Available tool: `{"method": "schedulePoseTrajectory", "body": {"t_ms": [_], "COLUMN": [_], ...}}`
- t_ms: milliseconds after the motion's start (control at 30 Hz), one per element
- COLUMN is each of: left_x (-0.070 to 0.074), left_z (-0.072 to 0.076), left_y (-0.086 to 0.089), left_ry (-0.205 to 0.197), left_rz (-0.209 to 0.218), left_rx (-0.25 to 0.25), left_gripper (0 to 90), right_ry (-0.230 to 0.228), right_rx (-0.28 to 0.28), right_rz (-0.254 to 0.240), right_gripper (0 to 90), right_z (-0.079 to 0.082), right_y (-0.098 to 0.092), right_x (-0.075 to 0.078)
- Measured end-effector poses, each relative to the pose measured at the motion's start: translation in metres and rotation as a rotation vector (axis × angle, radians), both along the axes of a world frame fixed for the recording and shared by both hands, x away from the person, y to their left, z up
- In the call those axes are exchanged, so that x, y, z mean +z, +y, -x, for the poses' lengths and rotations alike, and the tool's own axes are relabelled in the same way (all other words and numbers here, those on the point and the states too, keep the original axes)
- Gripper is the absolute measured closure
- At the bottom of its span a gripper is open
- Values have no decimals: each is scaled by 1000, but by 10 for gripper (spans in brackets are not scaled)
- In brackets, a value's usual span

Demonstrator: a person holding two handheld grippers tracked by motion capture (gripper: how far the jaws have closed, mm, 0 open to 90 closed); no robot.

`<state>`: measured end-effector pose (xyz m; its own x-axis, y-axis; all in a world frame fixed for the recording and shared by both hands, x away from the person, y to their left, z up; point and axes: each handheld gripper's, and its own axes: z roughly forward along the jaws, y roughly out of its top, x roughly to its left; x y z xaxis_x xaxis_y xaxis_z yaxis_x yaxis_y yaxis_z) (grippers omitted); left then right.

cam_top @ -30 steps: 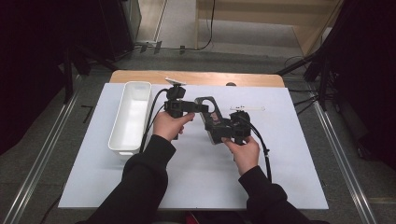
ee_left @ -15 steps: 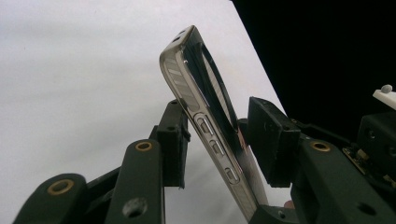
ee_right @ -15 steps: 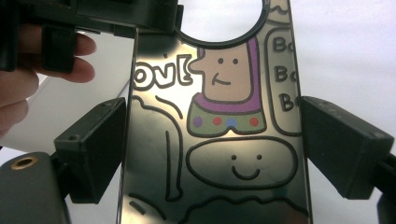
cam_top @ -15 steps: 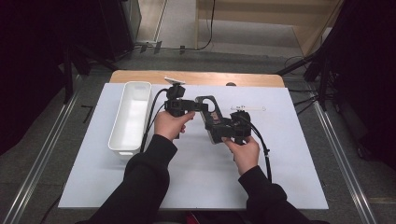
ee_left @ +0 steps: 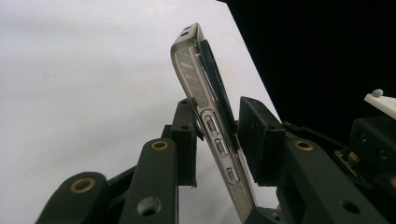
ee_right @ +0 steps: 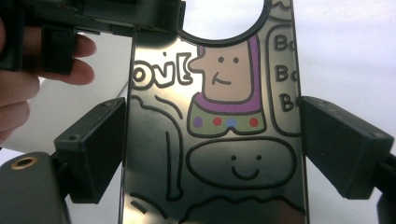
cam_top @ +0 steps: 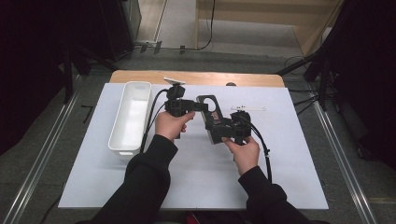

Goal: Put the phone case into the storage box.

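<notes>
A phone in a glossy case with cartoon drawings is held up above the white mat. My right gripper is shut on it across its width, a pad against each long edge. My left gripper reaches in from the left at the phone's top end. In the left gripper view the phone stands edge-on and tilted between the jaws, its side buttons showing. Those jaws have just been closing. The right pad is almost on the phone; a thin gap is left at the left pad.
A long white bin lies at the left of the white mat. A slim white strip lies beyond the right gripper. The wooden table edge runs along the back. Black cables trail from both grippers toward the person.
Both hands and the phone have stayed in the same place. No other difference shows in the high view.
</notes>
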<state>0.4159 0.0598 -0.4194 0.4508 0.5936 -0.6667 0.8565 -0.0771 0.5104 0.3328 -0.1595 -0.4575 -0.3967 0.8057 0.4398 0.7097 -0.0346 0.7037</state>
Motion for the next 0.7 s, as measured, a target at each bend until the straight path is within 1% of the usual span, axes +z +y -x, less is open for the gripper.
{"method": "schedulePoseTrajectory", "body": {"t_ms": [100,200,267,300,367,400,600,667,700], "left_x": [0,0,1,0,-1,-1,0,-1,-1], "left_z": [0,0,0,0,-1,-2,-1,-2,-2], "left_y": [1,3,4,4,5,6,8,9,9], "left_ry": [9,6,12,13,32,36,40,48,49], "left_rz": [-2,8,25,25,48,49,72,93,98], "left_rx": [1,-5,-2,-4,-8,-7,-14,-22,-18], "left_gripper": [678,694,706,711,720,722,746,759,763], "right_ry": [1,2,3,3,4,4,1,1,1], "right_rx": [-2,1,1,2,2,3,6,6,8], "right_rz": [1,4,5,3,5,4,0,0,-1], "right_gripper": [105,105,105,105,105,105,105,105,105], "right_z": [0,0,0,0,0,1,1,1,1], "right_y": [1,3,4,4,4,4,5,5,5], "right_x": [-1,-1,-1,-1,-1,-1,-1,0,0]}}
